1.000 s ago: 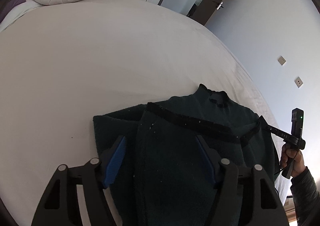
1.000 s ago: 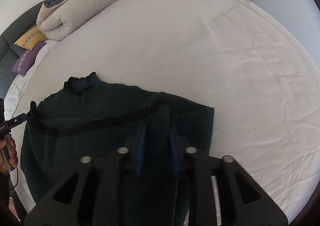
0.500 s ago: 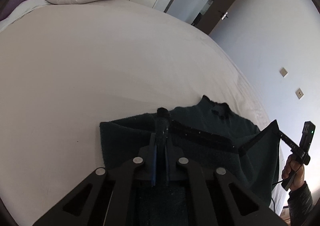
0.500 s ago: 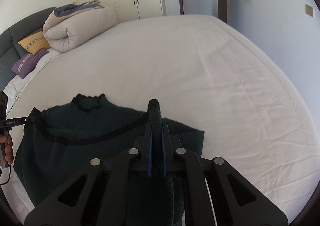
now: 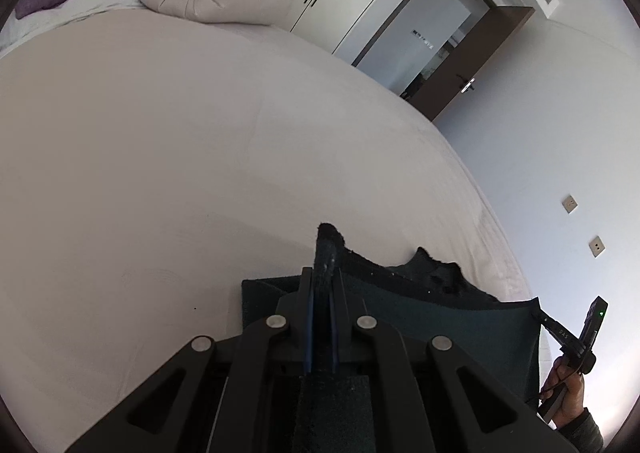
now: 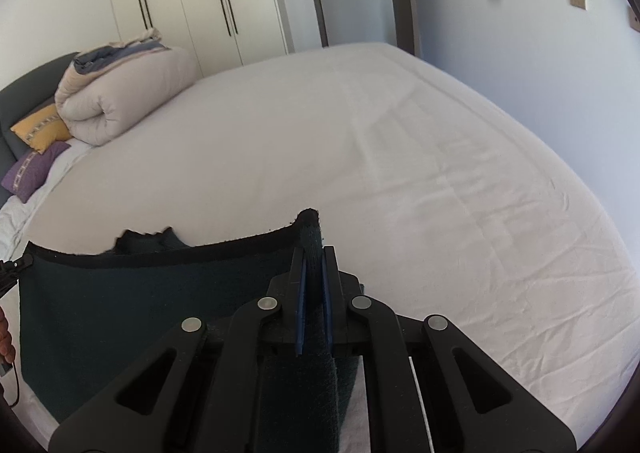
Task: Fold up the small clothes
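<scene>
Dark green garment (image 5: 440,317) is held up off the white bed (image 5: 160,173) by its black-trimmed hem. Left gripper (image 5: 321,281) is clamped on 1 hem corner, right gripper (image 6: 313,277) on the other; hem is stretched btwn the 2. Collar is seen behind, lower part resting on bed.
</scene>
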Demonstrator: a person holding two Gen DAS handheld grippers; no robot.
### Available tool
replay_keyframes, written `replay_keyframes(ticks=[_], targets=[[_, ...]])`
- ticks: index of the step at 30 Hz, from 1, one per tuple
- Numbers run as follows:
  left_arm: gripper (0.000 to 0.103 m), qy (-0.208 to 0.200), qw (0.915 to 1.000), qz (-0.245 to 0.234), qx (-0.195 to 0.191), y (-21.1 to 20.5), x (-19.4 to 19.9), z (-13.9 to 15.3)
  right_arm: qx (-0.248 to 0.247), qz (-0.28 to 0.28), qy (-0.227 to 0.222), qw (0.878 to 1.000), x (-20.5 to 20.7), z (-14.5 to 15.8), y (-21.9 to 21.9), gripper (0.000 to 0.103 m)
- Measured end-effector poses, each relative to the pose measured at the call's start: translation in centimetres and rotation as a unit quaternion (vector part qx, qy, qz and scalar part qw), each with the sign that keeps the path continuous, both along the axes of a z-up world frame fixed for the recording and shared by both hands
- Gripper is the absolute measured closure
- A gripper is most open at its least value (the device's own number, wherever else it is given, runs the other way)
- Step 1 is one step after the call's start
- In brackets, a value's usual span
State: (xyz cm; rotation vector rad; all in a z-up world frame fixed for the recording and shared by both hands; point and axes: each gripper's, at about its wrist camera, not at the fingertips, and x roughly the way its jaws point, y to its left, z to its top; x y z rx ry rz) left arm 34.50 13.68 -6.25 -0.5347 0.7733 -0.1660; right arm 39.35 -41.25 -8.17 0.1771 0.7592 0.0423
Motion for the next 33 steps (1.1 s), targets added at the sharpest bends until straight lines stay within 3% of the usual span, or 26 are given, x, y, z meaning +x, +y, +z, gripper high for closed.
replay_keyframes(ticks=[5,11,12,14,15,16,17,19,22,27,31,33], targets=[[0.098,0.031,0.9995,0.003,0.010,-0.1,1.0,-2.5,0.025,-0.021,0.060,0.998,2.5,-4.0,-1.1,0.097],[0.093,0.033,0.9994,0.011,0.000,0.7,0.7,-3.0,0.046,-0.021,0.058,0.997,2.4,-4.5,-2.0,0.095],[0.090,0.035,0.9993,0.011,-0.007,0.6,0.5,-3.1,0.055,-0.021,0.062,0.996,2.4,-4.5,-2.3,0.095],[0.068,0.037,0.9992,0.013,-0.012,0.8,0.2,-2.7,0.073,-0.032,0.062,0.995,1.7,-4.2,-3.2,0.089],[0.059,0.035,0.9992,0.021,-0.002,1.0,-0.2,-2.0,0.073,-0.043,0.059,0.995,1.4,-3.9,-3.6,0.084],[0.042,0.030,0.9990,0.030,0.011,1.0,-0.6,-1.4,0.073,-0.061,0.055,0.994,0.8,-3.6,-4.1,0.058],[0.035,0.018,0.9988,0.039,0.022,1.1,-1.2,-0.6,0.083,-0.084,0.043,0.992,-0.2,-3.0,-4.8,0.030],[0.035,-0.008,0.9981,0.051,0.033,1.5,-2.9,1.2,0.118,-0.102,0.022,0.988,-1.8,-1.8,-6.0,0.025],[0.035,-0.034,0.9972,0.032,0.059,-0.7,-5.2,3.2,0.170,-0.076,-0.003,0.983,-4.7,0.2,-5.5,0.025],[0.035,-0.027,0.9853,-0.062,0.157,-9.6,-7.4,2.0,0.245,0.080,0.033,0.966,-8.7,0.0,3.1,0.026],[0.035,0.029,0.9857,-0.072,0.150,-11.5,-7.8,-2.4,0.281,0.169,0.084,0.941,-11.1,-3.1,10.1,0.026],[0.035,0.018,0.9852,-0.071,0.155,-11.5,-8.5,-3.1,0.275,0.177,0.110,0.939,-11.7,-5.2,11.4,0.026]])
